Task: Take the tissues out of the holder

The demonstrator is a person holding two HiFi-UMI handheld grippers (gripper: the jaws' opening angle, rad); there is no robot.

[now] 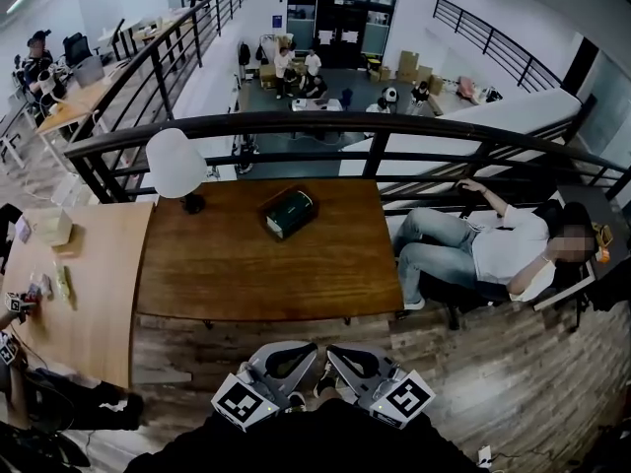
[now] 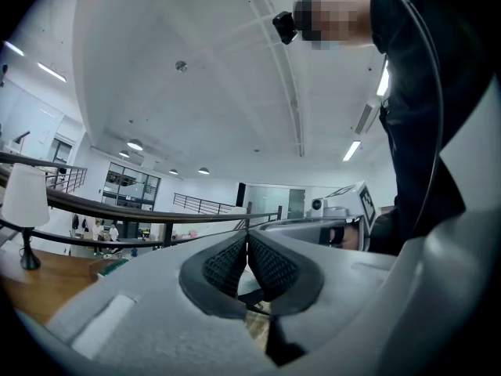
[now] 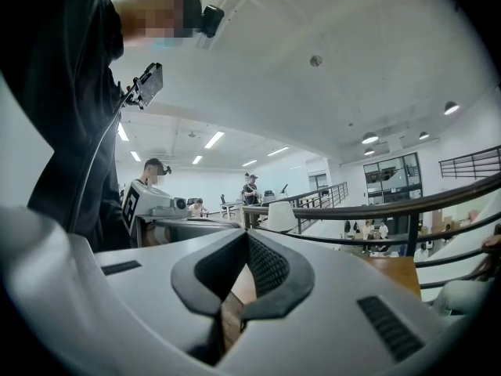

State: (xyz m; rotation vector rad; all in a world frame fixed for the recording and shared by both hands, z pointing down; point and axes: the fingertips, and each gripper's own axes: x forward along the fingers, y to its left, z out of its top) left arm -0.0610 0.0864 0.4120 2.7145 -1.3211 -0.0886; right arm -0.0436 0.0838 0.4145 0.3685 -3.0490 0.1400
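Left gripper (image 2: 247, 243): jaws closed, ribbed pads pressed together, nothing between them. Right gripper (image 3: 247, 241): jaws likewise met at the tips, empty; only bare floor shows through the wedge below them. In the head view both tools are held close to the person's body, side by side, short of the near edge of the dark wooden table (image 1: 227, 274) and touching nothing.

Tissue holder (image 1: 288, 212): a dark green box lying askew on that table, about midway along its length and nearer the far edge, well apart from both grippers. Whether a tissue stands out of its top is too small to tell.

Other items: a white lamp (image 1: 175, 164) at the table's far left corner; a seated person (image 1: 493, 244) just beyond its right edge.

Assessment: no part of the task appears done. The holder looks untouched. Remaining, in my judgement: the reach across the table, opening one pair of jaws, gripping the tissues, and drawing them out, probably with the other gripper steadying the box.
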